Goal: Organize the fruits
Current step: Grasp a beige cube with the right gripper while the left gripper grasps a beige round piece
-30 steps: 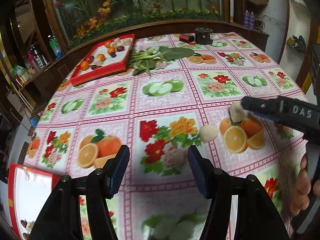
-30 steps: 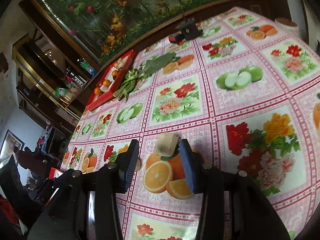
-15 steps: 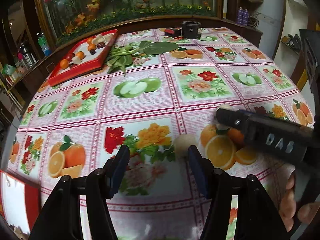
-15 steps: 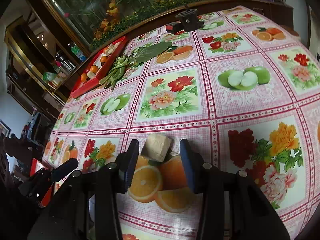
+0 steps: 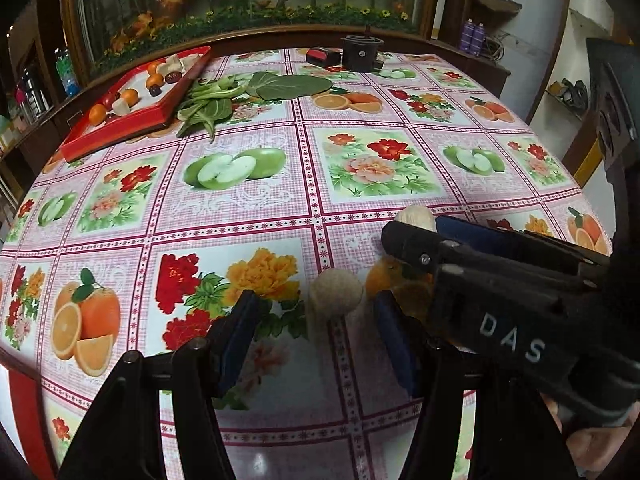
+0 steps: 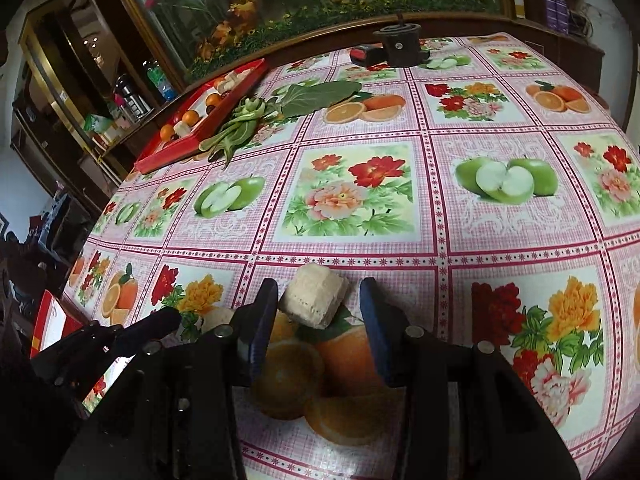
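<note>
A red tray [image 5: 120, 128] of fruit sat at the far left edge of the table [image 5: 280, 208], greens [image 5: 208, 104] lying against its right side, with wide bare cloth between them and the near edge. In the left wrist view, the left gripper [image 5: 316, 320] hovered low with jaws open around a pale ball [image 5: 335, 292], neither pad touching it. To its right, the right gripper [image 5: 416, 236] reached in across the cloth, its fingers hiding most of a second pale piece. Only this view showed a hand [image 5: 600, 440] at the lower right.

The right wrist view alone showed the corner of another red tray [image 6: 48, 320] off the near left edge, then the left gripper [image 6: 160, 320] side-on. Further right, the right gripper [image 6: 318, 312] stood open around a pale cube [image 6: 314, 300]; the left pad looked close to touching it, the right pad stood apart. A black stand [image 6: 398, 46] and a red box [image 6: 366, 56] sat near the far edge. The cloth to the right lay open to the table's rim.
</note>
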`<state>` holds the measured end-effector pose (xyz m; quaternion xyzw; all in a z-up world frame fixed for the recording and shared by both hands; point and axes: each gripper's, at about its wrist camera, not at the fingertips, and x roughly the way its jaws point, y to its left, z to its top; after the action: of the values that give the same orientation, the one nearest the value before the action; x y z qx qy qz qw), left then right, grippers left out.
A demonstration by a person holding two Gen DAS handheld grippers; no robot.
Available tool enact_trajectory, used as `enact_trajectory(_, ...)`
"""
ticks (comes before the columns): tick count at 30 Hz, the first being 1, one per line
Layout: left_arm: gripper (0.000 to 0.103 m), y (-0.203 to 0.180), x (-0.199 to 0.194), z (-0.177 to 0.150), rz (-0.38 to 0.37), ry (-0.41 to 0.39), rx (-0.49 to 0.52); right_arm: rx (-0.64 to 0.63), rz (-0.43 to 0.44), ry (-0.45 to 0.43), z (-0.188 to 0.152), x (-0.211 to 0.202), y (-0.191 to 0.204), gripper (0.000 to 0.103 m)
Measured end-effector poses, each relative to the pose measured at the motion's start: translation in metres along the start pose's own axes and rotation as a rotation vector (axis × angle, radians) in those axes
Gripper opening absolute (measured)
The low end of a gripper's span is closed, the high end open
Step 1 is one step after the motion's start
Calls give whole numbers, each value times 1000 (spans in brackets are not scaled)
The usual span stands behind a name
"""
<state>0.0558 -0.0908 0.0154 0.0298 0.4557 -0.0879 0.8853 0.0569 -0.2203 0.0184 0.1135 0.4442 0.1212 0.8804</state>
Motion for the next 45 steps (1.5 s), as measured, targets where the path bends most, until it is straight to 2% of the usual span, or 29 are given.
enact_trajectory(6,58,2,1,0,-7,-29,-10,-41,6,15,2,2,2,46)
enact_trajectory(8,56,1,1,-1,2,-42,-2,-40,22,18,3,2,1,49)
enact_trajectory(16,34,6,1,0,8,-63,0,-52,22,11,2,2,3,52)
enact_trajectory(21,25,8,1,1,14,-66,-3,-72,0,8,1,2,6,50)
enact_trajectory(25,25,11,1,1,12,-62,-3,-68,-2,10,2,2,5,40)
enact_trajectory(27,25,15,0,0,15,-56,-9,-63,2,12,2,2,4,39)
enact_trajectory(29,25,22,-3,-1,1,-48,-32,-73,-9,15,1,2,6,32)
enact_trajectory(36,25,40,-14,-11,9,-37,-65,-86,-16,26,-3,0,8,28)
enact_trajectory(45,25,40,-15,-14,-7,-30,-38,-103,4,48,-5,-3,4,28)
